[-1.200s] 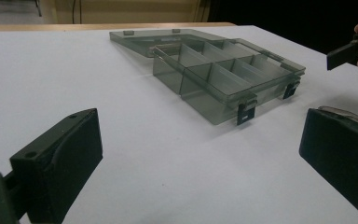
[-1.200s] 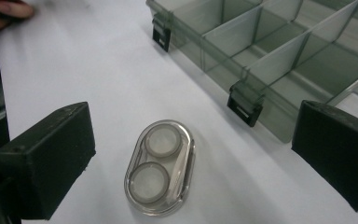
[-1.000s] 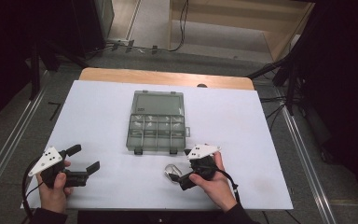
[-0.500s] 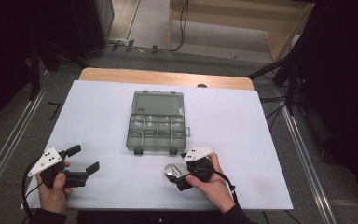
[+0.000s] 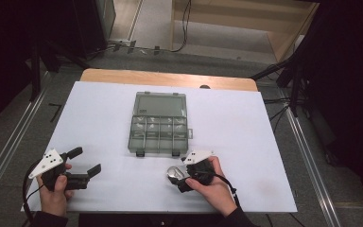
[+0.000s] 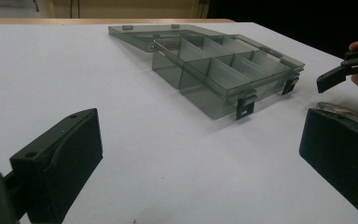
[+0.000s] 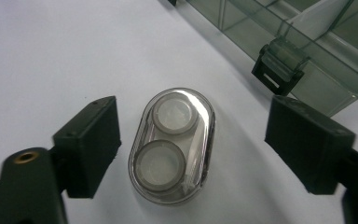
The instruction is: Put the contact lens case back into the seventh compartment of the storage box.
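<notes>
1. While the right tongs (image 7: 186, 144) hang over the white counter (image 5: 99, 113), their jaws have just been closing and now stand either side of a small clear oval case (image 7: 172, 144) with two round wells, not yet touching it.
2. The case lies flat on the counter between those jaws.
3. Just beyond the right tongs sits an open grey compartment box (image 5: 159, 124), its latch (image 7: 279, 65) nearest.
4. The left tongs (image 5: 81, 161) rest well apart from the case, jaws wide open, holding nothing.
</notes>
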### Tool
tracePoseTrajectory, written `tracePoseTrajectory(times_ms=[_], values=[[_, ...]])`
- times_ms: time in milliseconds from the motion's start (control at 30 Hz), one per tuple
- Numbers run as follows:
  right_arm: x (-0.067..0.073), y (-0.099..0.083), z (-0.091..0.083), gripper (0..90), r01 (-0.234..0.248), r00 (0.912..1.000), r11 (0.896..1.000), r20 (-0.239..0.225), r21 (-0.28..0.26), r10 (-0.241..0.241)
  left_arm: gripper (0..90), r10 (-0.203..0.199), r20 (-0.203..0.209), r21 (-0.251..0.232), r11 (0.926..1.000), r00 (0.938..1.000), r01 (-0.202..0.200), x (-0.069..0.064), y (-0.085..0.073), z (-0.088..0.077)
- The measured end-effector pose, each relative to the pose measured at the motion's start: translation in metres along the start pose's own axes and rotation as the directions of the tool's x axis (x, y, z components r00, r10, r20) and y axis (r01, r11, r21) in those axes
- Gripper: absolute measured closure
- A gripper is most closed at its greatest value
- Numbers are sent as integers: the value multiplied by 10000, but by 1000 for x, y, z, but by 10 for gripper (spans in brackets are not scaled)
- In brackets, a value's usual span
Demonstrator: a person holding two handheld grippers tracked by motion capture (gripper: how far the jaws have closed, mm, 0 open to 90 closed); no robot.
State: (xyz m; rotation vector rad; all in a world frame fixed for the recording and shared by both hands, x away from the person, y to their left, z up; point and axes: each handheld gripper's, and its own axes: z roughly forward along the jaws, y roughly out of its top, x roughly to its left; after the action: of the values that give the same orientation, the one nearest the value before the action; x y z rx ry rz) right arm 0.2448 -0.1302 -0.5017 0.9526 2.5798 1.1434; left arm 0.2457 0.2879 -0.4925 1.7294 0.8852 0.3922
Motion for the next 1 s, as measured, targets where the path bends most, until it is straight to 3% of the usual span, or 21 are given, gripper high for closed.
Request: tracePoseTrajectory(times_ms=[467,1000], values=[[5,0,5,327,195,9998,9993,80,304,-198,0,-34,115,168,9999,9999,33,0,0,2],[8,-3,11,373,287,9996,9981,-47,544,-285,0,35,158,136,9999,9999,-37,0,0,2]])
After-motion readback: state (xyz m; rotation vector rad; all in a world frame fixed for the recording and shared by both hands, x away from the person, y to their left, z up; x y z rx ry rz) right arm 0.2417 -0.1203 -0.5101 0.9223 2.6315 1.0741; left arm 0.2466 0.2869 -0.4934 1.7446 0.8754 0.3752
